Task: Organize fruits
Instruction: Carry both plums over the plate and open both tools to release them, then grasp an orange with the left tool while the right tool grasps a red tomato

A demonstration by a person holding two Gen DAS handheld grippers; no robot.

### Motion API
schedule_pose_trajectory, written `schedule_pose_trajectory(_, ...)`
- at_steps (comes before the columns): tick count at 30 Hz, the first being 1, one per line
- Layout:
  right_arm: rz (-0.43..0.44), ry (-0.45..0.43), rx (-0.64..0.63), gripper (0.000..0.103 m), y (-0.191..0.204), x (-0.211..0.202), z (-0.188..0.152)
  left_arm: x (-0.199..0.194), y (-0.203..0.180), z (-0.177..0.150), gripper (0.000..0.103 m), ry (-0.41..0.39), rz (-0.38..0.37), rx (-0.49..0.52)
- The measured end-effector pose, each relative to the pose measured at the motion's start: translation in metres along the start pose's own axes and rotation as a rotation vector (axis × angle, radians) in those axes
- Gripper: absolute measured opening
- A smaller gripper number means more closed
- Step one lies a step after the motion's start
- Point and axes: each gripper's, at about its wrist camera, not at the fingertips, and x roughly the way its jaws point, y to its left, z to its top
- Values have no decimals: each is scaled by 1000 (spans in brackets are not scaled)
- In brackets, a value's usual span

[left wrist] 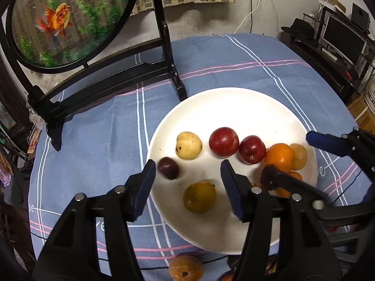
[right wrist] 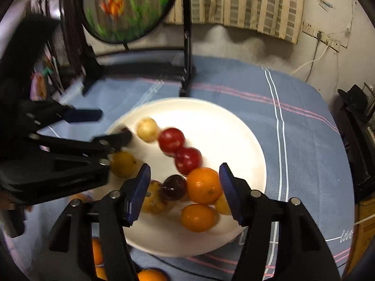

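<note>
Fruits (left wrist: 223, 142) clustered on white plate (left wrist: 234, 107)

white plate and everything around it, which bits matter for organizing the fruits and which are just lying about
Belongs to the job:
round white plate
two red apples
orange mandarin
pale yellow potato-like fruit
dark purple plum
yellow-green citrus
left tool, right tool

Just lying about:
round goldfish screen on black stand
blue striped tablecloth
black monitor
</note>
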Motion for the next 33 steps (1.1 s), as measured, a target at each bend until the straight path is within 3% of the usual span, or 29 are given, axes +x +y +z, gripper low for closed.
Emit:
schedule_pose_trajectory(3, 37, -23, 22, 61, -2, -26, -5, -17, 5, -4, 59, -25, -2, 2)
schedule_pose_trajectory(6, 104, -7, 55, 61, -1, -56, -33, -41, 16, -21, 62, -44, -47, -24)
schedule_pose_trajectory(8, 124, 27, 51, 61, 5, -67, -60, -53, 21, -39, 63, -43, -58, -32)
schedule_pose_trajectory(12, 137, 186, -13, 61, 29, -65, -129, -66, 26, -85, 64, -2, -83, -32)
schedule_pose_trajectory(15, 106, 236, -52, 61, 41, -54, -153, -69, 26, -118, 64, 53, -104, -44)
schedule_pose_trajectory(18, 104, 226, -43, 61, 44, -47, -155, -75, 17, -149, 64, 101, -155, -53)
schedule_pose_trajectory(21, 131, 246, -65, 43, 50, -35, -151, -75, 3, -168, 64, 139, -207, -61)
schedule_pose_trajectory(22, 148, 256, -76, 31, 54, -32, -150, -74, -2, -172, 64, 149, -220, -62)
schedule_pose_trajectory(25, 138, 264, -114, 30, 59, -34, -145, -72, -23, -179, 64, 177, -250, -62)
schedule_pose_trajectory(29, 142, 259, -51, 30, 39, -50, -150, -65, -44, -177, 64, 191, -282, -85)
schedule_pose_trajectory(33, 128, 255, 1, 30, 19, -62, -153, -47, -61, -172, 64, 212, -263, -89)
